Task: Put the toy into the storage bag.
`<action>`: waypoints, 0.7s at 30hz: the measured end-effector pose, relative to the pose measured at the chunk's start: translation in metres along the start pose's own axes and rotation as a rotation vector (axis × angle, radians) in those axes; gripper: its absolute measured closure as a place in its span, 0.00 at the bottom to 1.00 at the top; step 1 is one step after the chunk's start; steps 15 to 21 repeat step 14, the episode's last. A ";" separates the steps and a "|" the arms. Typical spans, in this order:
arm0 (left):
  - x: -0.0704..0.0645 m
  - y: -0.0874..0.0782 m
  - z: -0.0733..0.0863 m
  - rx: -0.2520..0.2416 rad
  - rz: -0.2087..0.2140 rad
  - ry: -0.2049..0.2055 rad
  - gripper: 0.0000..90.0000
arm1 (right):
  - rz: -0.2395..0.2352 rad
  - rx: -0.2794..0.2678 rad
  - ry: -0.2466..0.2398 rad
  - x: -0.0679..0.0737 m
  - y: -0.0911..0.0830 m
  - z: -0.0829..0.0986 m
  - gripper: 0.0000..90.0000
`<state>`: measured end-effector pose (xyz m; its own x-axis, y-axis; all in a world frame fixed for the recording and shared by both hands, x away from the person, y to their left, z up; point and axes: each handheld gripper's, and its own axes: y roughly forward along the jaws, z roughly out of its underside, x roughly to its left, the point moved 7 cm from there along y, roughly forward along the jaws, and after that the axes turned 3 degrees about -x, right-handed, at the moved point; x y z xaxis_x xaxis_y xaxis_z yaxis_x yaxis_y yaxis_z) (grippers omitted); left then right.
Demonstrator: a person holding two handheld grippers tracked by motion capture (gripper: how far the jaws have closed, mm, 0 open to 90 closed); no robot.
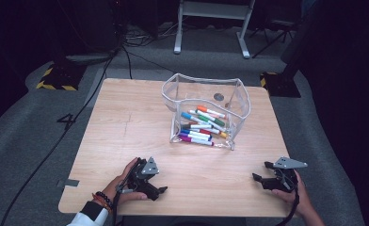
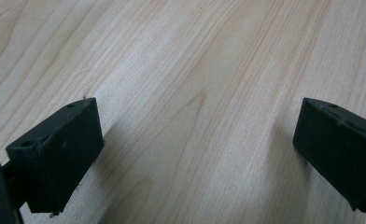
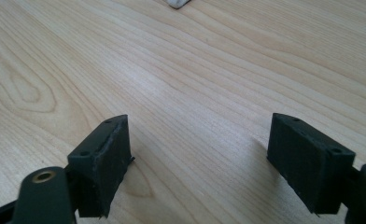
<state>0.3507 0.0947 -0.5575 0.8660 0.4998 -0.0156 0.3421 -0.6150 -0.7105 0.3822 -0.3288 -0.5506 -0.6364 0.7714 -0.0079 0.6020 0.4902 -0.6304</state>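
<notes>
Clear pouch of coloured markers standing open-topped on the wooden table, with both grippers well short of it, near the table edge closest to the person. The left gripper lies nearer than the pouch and to its left; the right gripper nearer and to its right. Both sets of jaws are spread and hold nothing (bare wood lies between them in each gripper view). The step in hand appears to be the approach; the next move calls for reaching forward to the pouch.
</notes>
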 end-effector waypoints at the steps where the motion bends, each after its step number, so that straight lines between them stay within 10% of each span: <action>1: 0.000 0.000 0.000 0.000 0.000 0.000 0.02 | 0.000 0.000 0.000 0.000 0.000 0.000 0.24; 21: 0.000 0.000 0.000 0.001 0.003 0.002 0.02 | 0.000 0.001 0.002 0.000 0.000 0.000 0.24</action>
